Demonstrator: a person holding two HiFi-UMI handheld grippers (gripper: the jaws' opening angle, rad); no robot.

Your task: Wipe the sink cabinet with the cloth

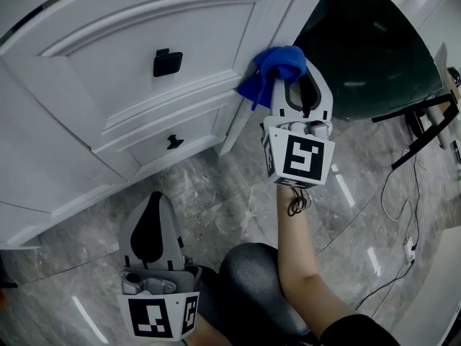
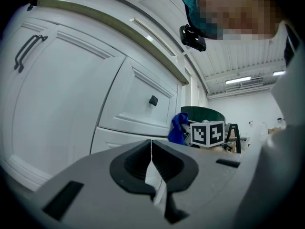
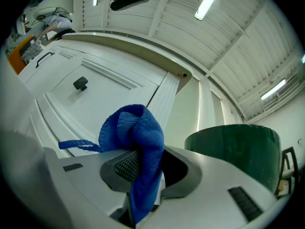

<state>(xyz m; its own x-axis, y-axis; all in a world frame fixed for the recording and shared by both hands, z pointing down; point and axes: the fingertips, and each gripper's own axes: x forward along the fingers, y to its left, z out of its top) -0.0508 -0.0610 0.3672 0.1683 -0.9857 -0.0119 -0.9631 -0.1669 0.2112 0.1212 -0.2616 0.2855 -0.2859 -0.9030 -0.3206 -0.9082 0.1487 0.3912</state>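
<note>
Clearly, the right gripper [image 1: 297, 74] clamps the blue cloth [image 1: 272, 69] at the right edge of the white sink cabinet [image 1: 86, 85]. The left gripper [image 1: 153, 202], jaws together and empty, hangs nearer, over the marble floor [image 1: 223, 193].

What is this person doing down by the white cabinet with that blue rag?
A person is working with a hand-held gripper in each hand. The right hand-held gripper is clamped on a blue cloth and holds it up at the corner edge of the white sink cabinet, beside its drawer fronts, apparently to wipe it. The left hand-held gripper is lower down near the floor, with its jaws closed on nothing.
</note>
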